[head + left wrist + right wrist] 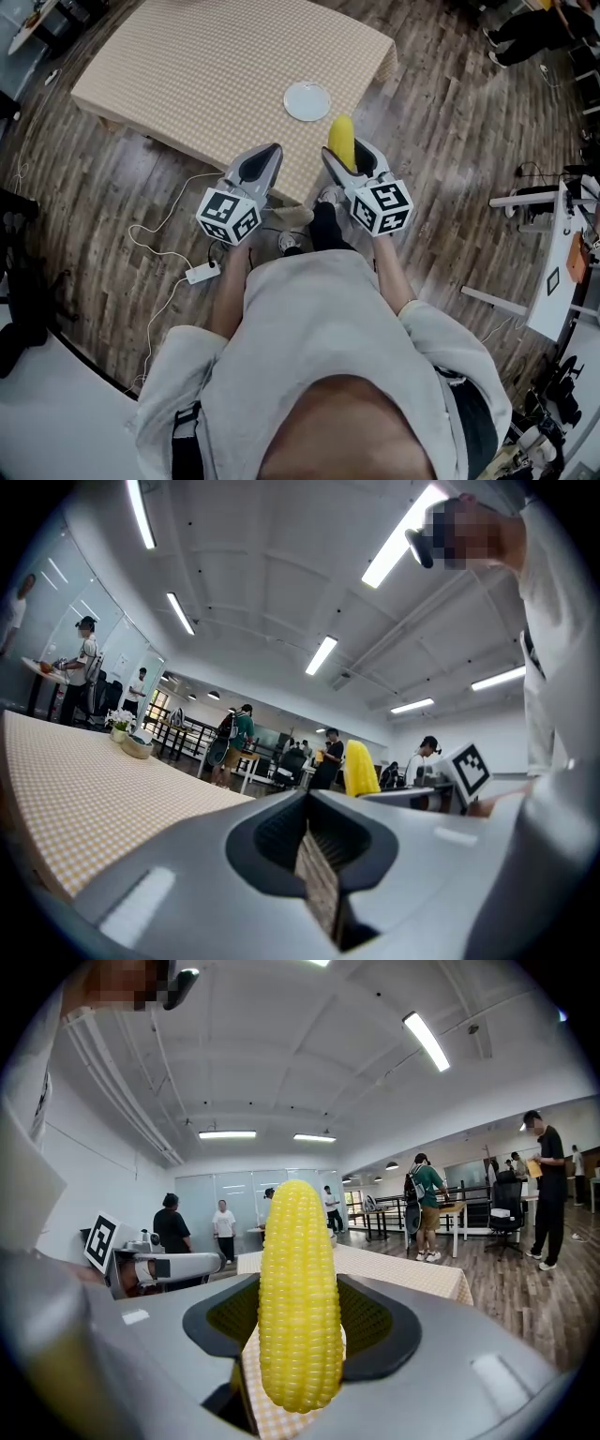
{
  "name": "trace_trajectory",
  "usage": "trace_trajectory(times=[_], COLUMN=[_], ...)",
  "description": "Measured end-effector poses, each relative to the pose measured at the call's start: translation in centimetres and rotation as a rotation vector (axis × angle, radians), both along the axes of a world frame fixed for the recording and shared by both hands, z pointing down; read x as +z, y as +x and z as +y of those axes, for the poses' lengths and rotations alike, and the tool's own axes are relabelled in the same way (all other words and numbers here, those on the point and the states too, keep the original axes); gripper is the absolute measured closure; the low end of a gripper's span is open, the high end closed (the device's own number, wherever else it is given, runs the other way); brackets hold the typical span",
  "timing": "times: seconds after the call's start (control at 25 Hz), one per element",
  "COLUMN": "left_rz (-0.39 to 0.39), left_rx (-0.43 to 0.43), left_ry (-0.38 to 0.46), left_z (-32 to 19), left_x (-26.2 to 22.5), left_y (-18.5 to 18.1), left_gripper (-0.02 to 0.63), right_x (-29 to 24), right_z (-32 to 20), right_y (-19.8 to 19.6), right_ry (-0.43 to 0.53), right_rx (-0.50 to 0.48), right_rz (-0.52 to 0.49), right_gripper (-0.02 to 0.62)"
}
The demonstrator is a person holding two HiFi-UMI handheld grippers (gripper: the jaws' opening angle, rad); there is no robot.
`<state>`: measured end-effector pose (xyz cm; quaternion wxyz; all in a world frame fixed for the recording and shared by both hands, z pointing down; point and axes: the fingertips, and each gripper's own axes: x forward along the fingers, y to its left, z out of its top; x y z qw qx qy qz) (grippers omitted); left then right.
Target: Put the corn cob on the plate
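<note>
While the right gripper [349,157] has its jaws clamped on the corn cob [299,1297], pinching the lower half so it stands pretty much upright with the tip poking well above the jaws, the left gripper [315,860] is just along for the ride: jaws pressed together, nothing between them. Both are held out side by side in front of the person, left one just beside the right, each with its marker cube [382,206] at the back end.

From the head view the cob hangs over the near edge of the table [187,66], which has a tan checked cloth on it. The white plate [307,101] sits on the cloth near that edge, a little beyond the cob and slightly to its left, not touching it. Nothing's on the plate.

Further out there's a wood-plank floor, with a white cable and plug block [202,273] lying left of the person's feet. A few people are standing around desks in the background.
</note>
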<state>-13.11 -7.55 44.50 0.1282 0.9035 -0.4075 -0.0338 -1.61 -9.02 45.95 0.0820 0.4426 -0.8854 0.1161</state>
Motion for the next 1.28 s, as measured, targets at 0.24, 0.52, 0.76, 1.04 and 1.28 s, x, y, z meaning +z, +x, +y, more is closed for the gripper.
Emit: trace_trajectory(times=[0.24, 0.52, 0.76, 1.04, 1.28], left_rz=[-0.022, -0.043, -0.075, -0.091, -0.1], left_rx=[-0.008, -0.038, -0.072, -0.127, -0.133], left_ry=[-0.005, -0.019, 0.007, 0.016, 0.002], left_z=[-3.1, -8.3, -13.7, -16.4, -17.0], left_x=[0.1, 0.7, -0.4, -1.1, -0.8], left_y=[1.4, 3.8, 6.5, 7.5, 6.3], left_gripper=[0.598, 0.598, 0.598, 0.598, 0.598], right_x=[0.7, 2.2, 1.1, 0.4, 0.6], right_z=[-2.8, -8.1, -14.0, -18.0, -19.2], right_y=[1.3, 3.6, 5.6, 6.5, 5.0], right_ry=[-0.016, -0.043, -0.013, 0.0, -0.01], right_rx=[-0.012, -0.04, -0.089, -0.137, -0.143], right_rz=[-0.012, -0.036, -0.064, -0.094, -0.101], right_gripper=[0.345, 0.345, 0.345, 0.345, 0.345])
